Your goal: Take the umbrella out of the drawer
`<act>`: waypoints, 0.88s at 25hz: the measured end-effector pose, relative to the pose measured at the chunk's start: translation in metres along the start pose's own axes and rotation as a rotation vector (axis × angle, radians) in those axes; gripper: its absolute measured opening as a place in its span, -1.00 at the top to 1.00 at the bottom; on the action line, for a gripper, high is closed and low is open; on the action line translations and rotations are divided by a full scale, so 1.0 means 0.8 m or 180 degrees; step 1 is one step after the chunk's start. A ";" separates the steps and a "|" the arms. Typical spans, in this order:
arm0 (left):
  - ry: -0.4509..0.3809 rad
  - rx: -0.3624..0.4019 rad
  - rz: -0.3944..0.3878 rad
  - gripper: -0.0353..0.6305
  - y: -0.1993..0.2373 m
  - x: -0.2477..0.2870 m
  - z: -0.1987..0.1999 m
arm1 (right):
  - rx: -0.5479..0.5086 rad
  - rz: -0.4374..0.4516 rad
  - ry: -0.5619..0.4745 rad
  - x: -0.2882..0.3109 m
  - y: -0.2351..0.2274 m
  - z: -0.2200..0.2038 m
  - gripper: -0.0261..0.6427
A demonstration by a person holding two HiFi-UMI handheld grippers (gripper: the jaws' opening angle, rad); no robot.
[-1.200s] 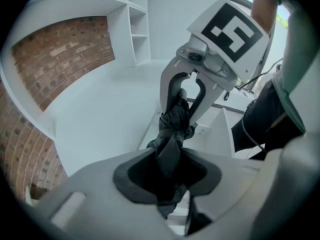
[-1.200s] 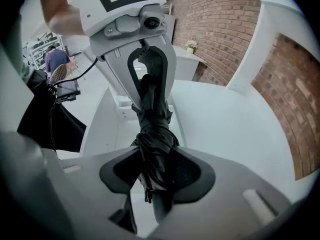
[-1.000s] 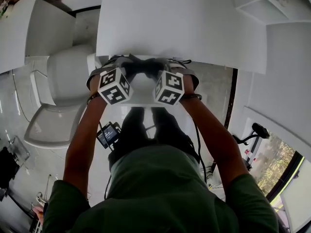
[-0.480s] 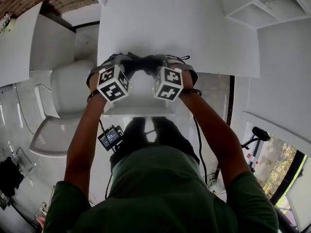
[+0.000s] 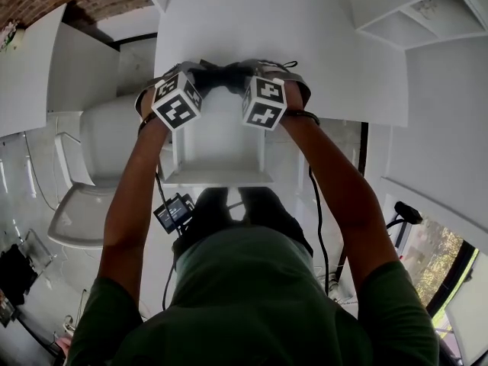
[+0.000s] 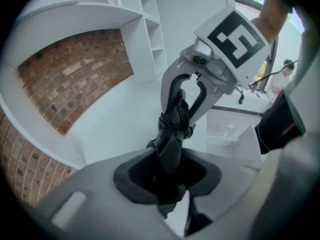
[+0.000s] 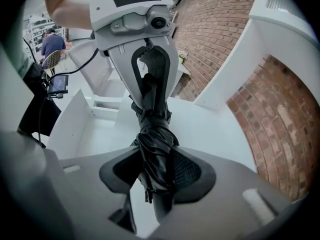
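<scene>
A folded black umbrella [image 5: 222,75] hangs between my two grippers, above the near edge of the white tabletop [image 5: 305,44]. The left gripper [image 5: 201,77] is shut on one end of it and the right gripper [image 5: 244,75] on the other. In the left gripper view the umbrella [image 6: 172,134] runs from my left gripper [image 6: 167,176] up into the right gripper [image 6: 187,91]. The right gripper view shows the same umbrella [image 7: 155,134] clamped in my right gripper [image 7: 157,171] and in the left gripper [image 7: 152,69] beyond. The open white drawer [image 5: 217,177] sits below and nearer to me.
A white chair [image 5: 91,166] stands at the left of the drawer. White shelves [image 5: 412,14] fill the upper right and a brick wall [image 6: 75,84] lies behind the table. A small screen device [image 5: 174,212] and cables hang by the person's legs.
Both grippers have moved up the picture with the umbrella, from over the drawer to over the tabletop's edge. More of the open drawer now shows below them.
</scene>
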State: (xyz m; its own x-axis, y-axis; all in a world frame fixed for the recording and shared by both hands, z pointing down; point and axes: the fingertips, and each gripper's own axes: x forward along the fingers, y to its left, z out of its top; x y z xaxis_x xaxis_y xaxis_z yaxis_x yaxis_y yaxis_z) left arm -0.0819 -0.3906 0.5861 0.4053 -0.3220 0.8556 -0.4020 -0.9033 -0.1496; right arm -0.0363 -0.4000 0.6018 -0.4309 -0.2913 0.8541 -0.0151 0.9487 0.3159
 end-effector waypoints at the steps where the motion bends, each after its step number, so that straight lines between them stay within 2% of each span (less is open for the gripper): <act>1: 0.0007 -0.0035 -0.0013 0.58 0.004 0.005 -0.001 | -0.0045 -0.0001 0.0024 0.005 -0.004 -0.002 0.40; 6: 0.0065 -0.0166 -0.0038 0.59 0.022 0.023 -0.010 | -0.0196 -0.0015 0.0127 0.026 -0.021 -0.004 0.38; 11: 0.0102 -0.0136 0.0040 0.58 0.042 0.031 -0.009 | -0.0204 -0.0079 0.0163 0.035 -0.042 -0.004 0.35; 15: 0.0033 -0.0067 0.0242 0.56 0.058 0.030 -0.002 | -0.0195 -0.0245 0.0240 0.038 -0.062 -0.008 0.27; 17: -0.0072 -0.0049 0.0399 0.57 0.071 0.020 0.007 | -0.0099 -0.0361 0.0221 0.033 -0.076 -0.009 0.39; 22: -0.0324 -0.0044 0.0611 0.88 0.088 -0.026 0.032 | 0.0047 -0.0525 0.0091 -0.003 -0.096 0.000 0.50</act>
State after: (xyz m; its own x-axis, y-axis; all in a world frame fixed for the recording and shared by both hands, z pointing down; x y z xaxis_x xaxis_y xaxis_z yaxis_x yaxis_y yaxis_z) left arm -0.0976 -0.4551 0.5451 0.4006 -0.5154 0.7576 -0.4907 -0.8189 -0.2977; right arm -0.0339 -0.4720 0.5752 -0.3957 -0.4465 0.8025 -0.0970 0.8893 0.4469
